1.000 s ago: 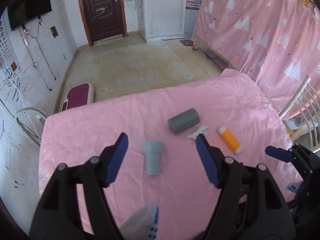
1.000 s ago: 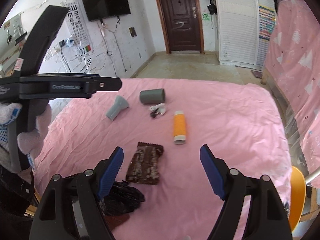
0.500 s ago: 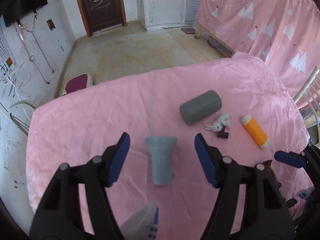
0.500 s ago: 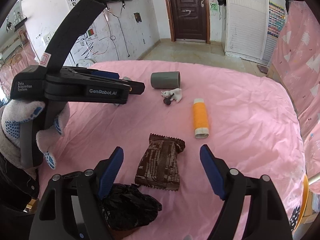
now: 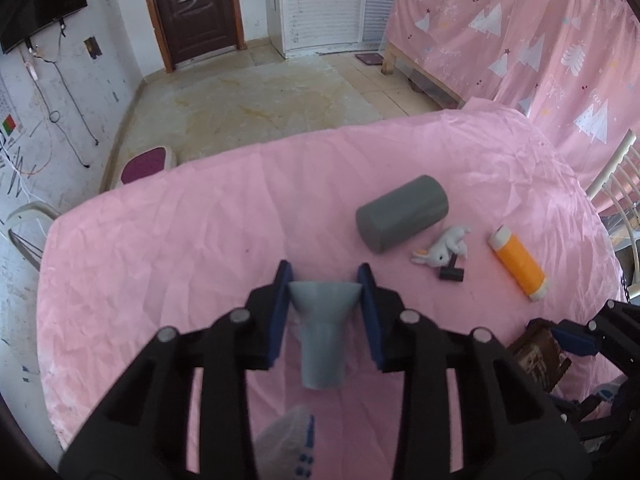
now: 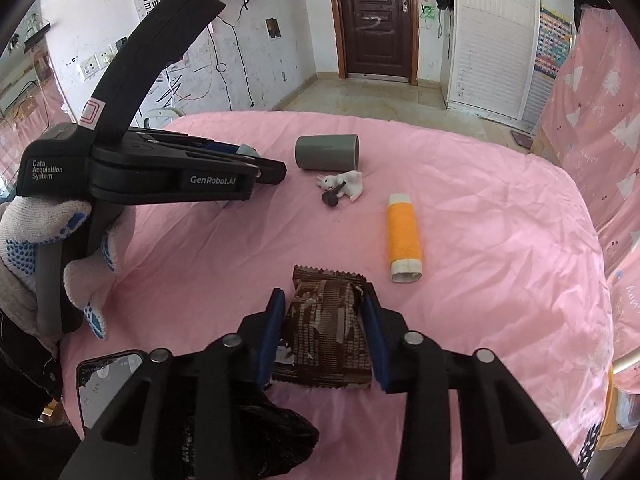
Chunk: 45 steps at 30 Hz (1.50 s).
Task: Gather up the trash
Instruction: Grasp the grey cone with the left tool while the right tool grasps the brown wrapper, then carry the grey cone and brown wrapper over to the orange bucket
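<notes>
Left wrist view: left gripper (image 5: 325, 294) pinches funnel (image 5: 323, 332) at its flare; right gripper (image 6: 325, 318) has just closed across wrapper (image 6: 325, 330).

tablecloth (image 5: 168, 248): pink woven cloth, matt, finely creased all over
funnel-shaped piece (image 5: 323, 332): pale grey-blue plastic, matt, smooth
grey cylinder (image 5: 402, 214): dark grey plastic by the look, matt, smooth
snack wrapper (image 6: 326, 336): brown printed foil-like film, crinkled, slight sheen, worn pale in patches
orange tube (image 6: 403, 238): orange wrap with a fine rough texture, white ends
rabbit figure (image 6: 346, 183): white, smooth, faintly glossy
black bag (image 6: 256, 436): thin black plastic film, crumpled, shiny on the folds
gripper pads (image 5: 280, 312): blue, matt, rubbery look; black matt plastic bodies, bright metal pins
glove (image 6: 24, 240): white knit cloth with blue rubber dots
floor (image 5: 256, 100): stained glossy tiles
</notes>
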Each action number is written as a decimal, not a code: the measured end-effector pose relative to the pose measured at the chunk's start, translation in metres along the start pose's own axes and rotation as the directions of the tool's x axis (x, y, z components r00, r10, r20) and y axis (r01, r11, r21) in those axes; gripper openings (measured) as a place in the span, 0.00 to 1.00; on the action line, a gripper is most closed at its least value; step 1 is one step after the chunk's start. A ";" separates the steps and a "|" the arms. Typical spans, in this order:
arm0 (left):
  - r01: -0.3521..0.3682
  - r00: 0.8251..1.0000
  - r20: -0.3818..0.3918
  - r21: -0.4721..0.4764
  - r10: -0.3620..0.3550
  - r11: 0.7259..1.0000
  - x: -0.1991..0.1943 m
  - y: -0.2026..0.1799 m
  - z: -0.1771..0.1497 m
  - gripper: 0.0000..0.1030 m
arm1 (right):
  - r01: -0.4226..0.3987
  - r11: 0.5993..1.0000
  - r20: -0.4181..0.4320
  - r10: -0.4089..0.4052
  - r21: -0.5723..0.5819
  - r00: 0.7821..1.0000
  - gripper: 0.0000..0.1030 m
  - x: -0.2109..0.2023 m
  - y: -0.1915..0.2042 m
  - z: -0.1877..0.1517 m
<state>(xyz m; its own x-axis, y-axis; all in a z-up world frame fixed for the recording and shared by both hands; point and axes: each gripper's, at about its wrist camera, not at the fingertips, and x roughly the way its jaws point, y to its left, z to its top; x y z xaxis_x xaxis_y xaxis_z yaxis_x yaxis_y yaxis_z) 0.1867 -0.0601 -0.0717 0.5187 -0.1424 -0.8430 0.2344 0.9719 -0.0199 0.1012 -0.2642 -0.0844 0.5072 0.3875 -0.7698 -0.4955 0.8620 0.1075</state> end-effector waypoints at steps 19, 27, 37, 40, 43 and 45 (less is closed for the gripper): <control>-0.025 0.991 0.135 0.014 0.023 1.000 -0.062 -0.026 0.008 0.31 | 0.009 0.997 0.158 -0.020 0.072 0.987 0.24 -0.063 -0.037 -0.003; -0.029 0.986 0.168 0.079 0.015 0.996 -0.079 -0.071 0.015 0.31 | 0.020 0.991 0.224 -0.049 0.132 0.973 0.24 -0.100 -0.070 -0.017; -0.018 0.985 0.169 0.181 -0.014 0.983 -0.079 -0.150 0.028 0.31 | 0.026 0.969 0.294 -0.100 0.246 0.950 0.25 -0.148 -0.138 -0.049; -0.006 0.986 0.166 0.211 -0.030 0.977 -0.078 -0.174 0.031 0.31 | 0.036 0.959 0.306 -0.125 0.281 0.944 0.24 -0.162 -0.161 -0.063; 0.011 0.986 0.156 0.246 -0.051 0.969 -0.074 -0.205 0.035 0.31 | 0.050 0.948 0.314 -0.154 0.314 0.937 0.25 -0.173 -0.182 -0.076; 0.021 0.986 0.152 0.265 -0.063 0.964 -0.073 -0.219 0.035 0.31 | 0.058 0.940 0.319 -0.172 0.336 0.932 0.25 -0.181 -0.195 -0.086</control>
<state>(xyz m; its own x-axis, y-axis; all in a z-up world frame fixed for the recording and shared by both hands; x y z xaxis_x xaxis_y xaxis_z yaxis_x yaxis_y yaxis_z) 0.1259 -0.2690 0.0129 0.6218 -0.2299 -0.7487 0.4545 0.8844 0.1059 0.0452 -0.5305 -0.0201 0.7826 0.3175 -0.5355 -0.1993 0.9427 0.2677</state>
